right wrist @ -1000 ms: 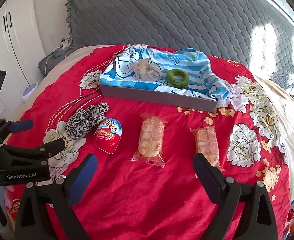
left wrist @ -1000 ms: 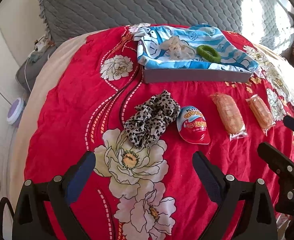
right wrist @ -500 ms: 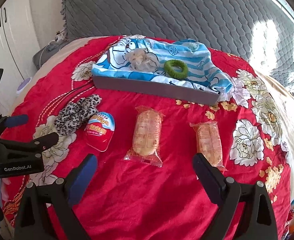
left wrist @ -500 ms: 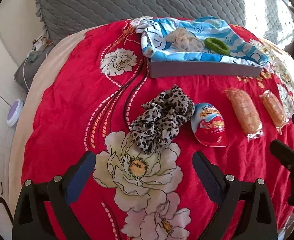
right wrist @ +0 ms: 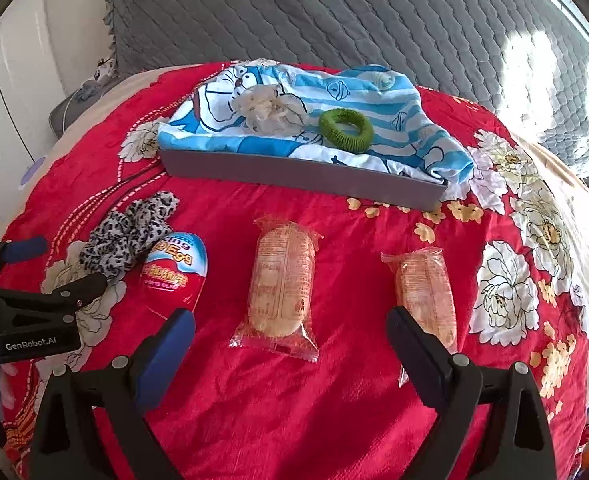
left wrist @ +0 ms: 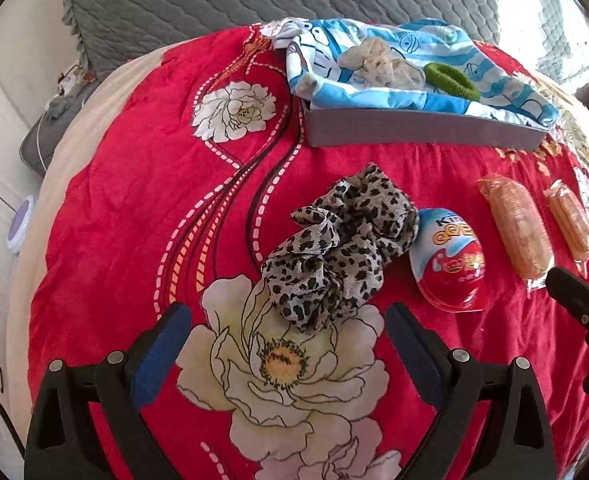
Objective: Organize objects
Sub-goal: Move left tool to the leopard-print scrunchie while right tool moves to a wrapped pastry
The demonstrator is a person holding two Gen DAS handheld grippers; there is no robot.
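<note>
A leopard-print scrunchie (left wrist: 342, 248) lies on the red floral bedspread (left wrist: 134, 208), just ahead of my open, empty left gripper (left wrist: 286, 320). A red and blue chocolate egg (left wrist: 450, 260) lies to its right. Two wrapped cakes (right wrist: 282, 284) (right wrist: 426, 292) lie ahead of my open, empty right gripper (right wrist: 290, 324). A grey tray (right wrist: 294, 172) lined with blue cartoon cloth stands behind, holding a cream scrunchie (right wrist: 266, 108) and a green hair ring (right wrist: 346, 128). The left gripper also shows in the right wrist view (right wrist: 58, 264).
A grey quilted headboard (right wrist: 334, 12) rises behind the bed. White cupboards (right wrist: 10, 76) stand at the left. The bed's edge drops off at the left, with a purple round object (left wrist: 20, 224) below. The right gripper's fingers (left wrist: 578, 292) show at the left wrist view's right edge.
Both grippers have moved forward toward the objects. The leopard scrunchie is now closer to the left gripper's fingers, and the middle cake closer to the right gripper's.
</note>
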